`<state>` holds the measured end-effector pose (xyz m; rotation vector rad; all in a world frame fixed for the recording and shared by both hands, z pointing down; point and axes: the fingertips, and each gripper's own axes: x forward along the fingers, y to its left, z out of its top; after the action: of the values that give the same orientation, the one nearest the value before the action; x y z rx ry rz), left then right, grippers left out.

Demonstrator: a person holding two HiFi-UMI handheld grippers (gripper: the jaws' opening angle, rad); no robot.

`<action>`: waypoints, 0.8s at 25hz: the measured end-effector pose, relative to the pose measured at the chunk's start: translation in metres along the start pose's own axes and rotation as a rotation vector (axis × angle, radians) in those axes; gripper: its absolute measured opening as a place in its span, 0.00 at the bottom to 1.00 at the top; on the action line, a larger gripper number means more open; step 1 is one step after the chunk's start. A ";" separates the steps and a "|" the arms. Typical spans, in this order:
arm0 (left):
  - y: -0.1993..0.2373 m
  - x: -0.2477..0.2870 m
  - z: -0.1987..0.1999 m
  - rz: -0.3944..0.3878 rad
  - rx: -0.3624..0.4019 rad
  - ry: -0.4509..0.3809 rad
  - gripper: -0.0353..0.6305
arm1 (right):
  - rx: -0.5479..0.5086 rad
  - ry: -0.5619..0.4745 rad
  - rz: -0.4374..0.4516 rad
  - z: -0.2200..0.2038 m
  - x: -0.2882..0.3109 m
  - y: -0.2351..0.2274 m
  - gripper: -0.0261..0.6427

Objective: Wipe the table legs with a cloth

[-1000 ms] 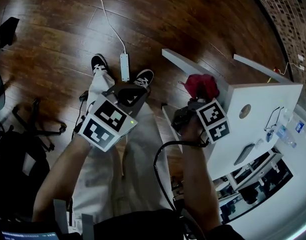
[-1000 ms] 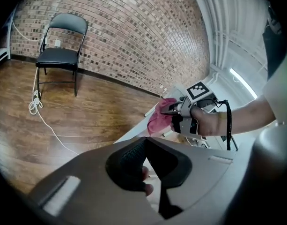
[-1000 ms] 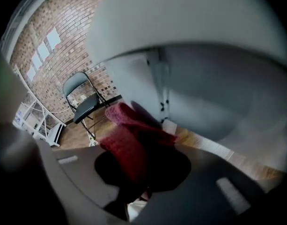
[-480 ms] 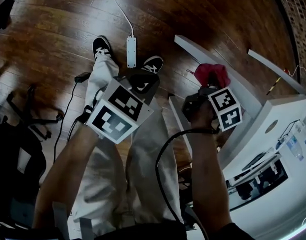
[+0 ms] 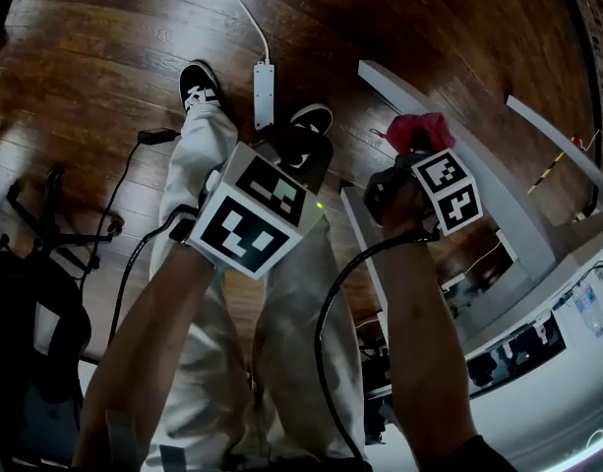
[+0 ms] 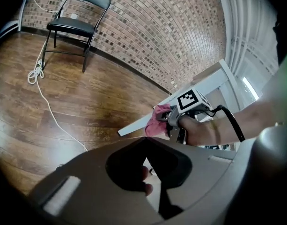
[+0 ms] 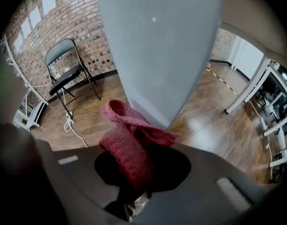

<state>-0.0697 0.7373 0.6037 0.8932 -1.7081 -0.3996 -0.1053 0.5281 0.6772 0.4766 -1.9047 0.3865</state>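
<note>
The left gripper [image 6: 144, 140] is closed on nothing and hangs idle. To its right, the right gripper [image 7: 134, 156] pinches the cloth [image 7: 122, 125]. The cloth looks soft, light and easily bunched, and it bulges ahead of the jaws against the desk leg [image 7: 157, 50]. Only the left gripper view shows this contact side-on.

No readable text, brands or numbers, only coded squares [image 5: 244, 226] on left gripper [image 5: 297, 155] and right gripper [image 5: 411, 151]

Dim light, sheen on the wooden floor [image 5: 85, 77], fisheye-warped dark edges.
</note>
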 end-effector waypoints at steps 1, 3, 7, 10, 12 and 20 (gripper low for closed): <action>0.003 0.005 -0.001 -0.002 -0.006 -0.001 0.06 | -0.009 0.010 -0.006 -0.004 0.008 0.000 0.14; 0.012 0.014 -0.001 0.005 -0.010 -0.021 0.06 | -0.021 0.028 -0.019 -0.011 0.023 -0.001 0.14; 0.034 0.028 0.006 0.052 -0.015 -0.095 0.06 | -0.022 0.046 -0.036 -0.026 0.055 -0.003 0.14; 0.048 0.042 0.004 0.061 -0.018 -0.080 0.06 | -0.030 0.060 -0.044 -0.038 0.080 -0.006 0.14; 0.056 0.049 0.005 0.059 -0.002 -0.076 0.06 | -0.037 0.067 -0.050 -0.045 0.096 -0.007 0.14; 0.092 0.068 0.001 0.073 -0.026 -0.089 0.06 | -0.058 0.081 -0.060 -0.071 0.150 -0.011 0.14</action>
<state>-0.1101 0.7476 0.7100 0.8022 -1.8076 -0.4172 -0.0932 0.5304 0.8432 0.4713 -1.8140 0.3062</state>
